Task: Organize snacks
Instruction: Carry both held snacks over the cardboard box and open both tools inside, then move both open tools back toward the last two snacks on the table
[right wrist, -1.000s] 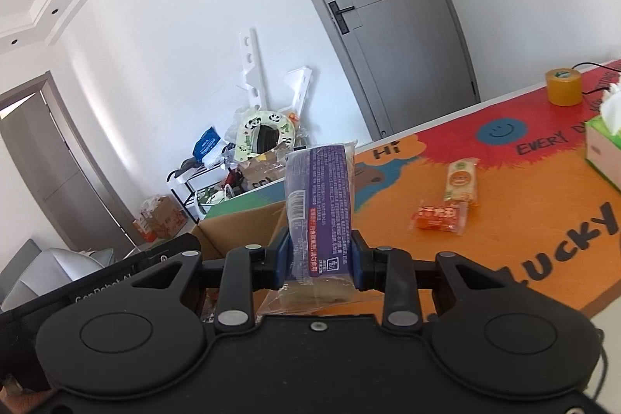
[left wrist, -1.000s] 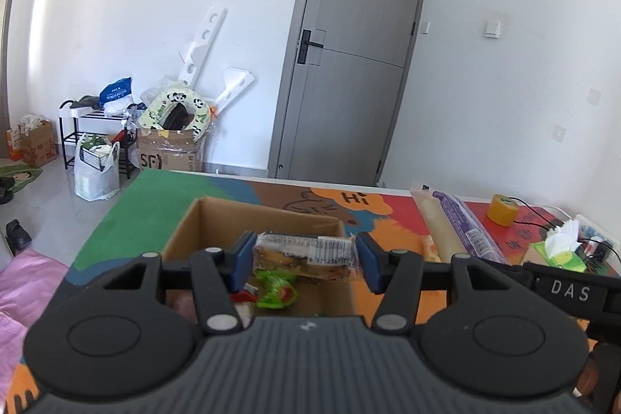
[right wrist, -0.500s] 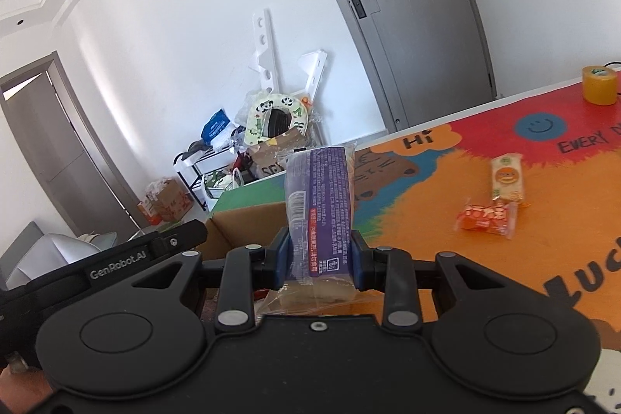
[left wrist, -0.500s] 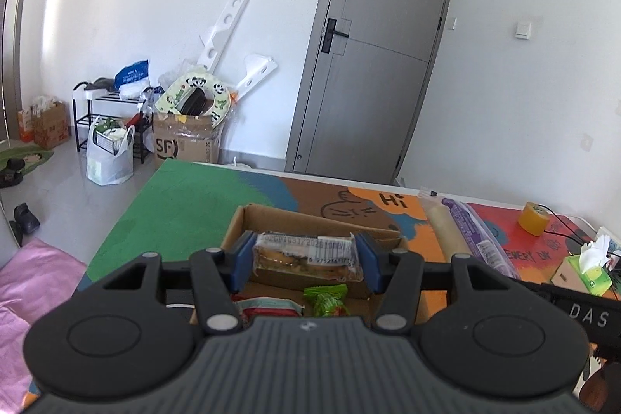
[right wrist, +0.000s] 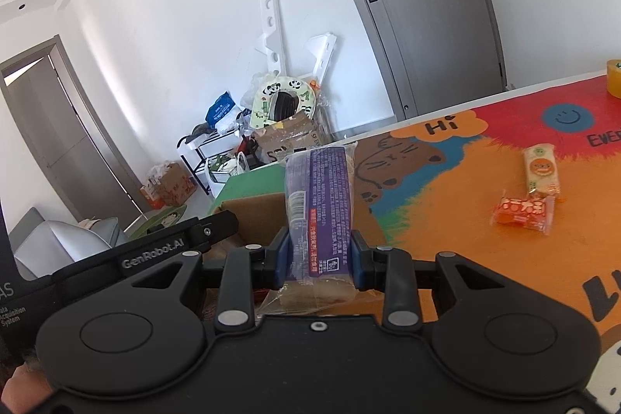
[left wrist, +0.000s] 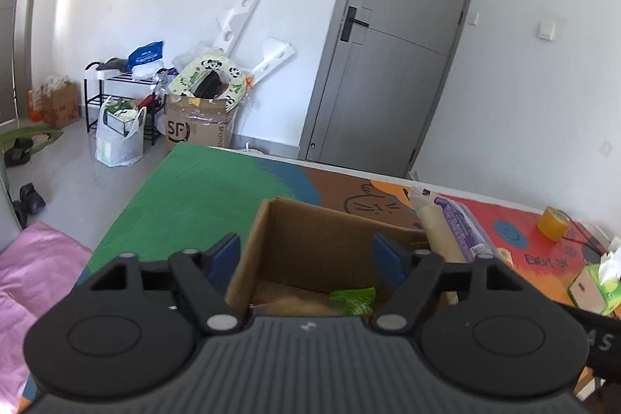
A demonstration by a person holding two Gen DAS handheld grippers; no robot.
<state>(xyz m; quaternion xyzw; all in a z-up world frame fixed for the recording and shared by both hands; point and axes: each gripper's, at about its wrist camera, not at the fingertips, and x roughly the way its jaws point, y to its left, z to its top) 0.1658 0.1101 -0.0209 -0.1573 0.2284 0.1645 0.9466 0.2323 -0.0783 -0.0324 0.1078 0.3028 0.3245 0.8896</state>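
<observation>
The counter [right wrist: 446, 220], under a colourful printed mat, carries an open cardboard box [left wrist: 310, 243] near its green end. The left claw [left wrist: 306, 258] stands over it, its jaws having just been opening, wide apart with nothing between them; a green packet [left wrist: 353, 299] lies inside. The right claw [right wrist: 318, 258] is clamped on a purple-labelled bread pack [right wrist: 320, 204], upright beside the box. It looks light and soft, with slippery film, so I judge a gentle grip at mid-body best. Two small snack packets [right wrist: 522, 210] lie together on the orange part, well apart from the box.
</observation>
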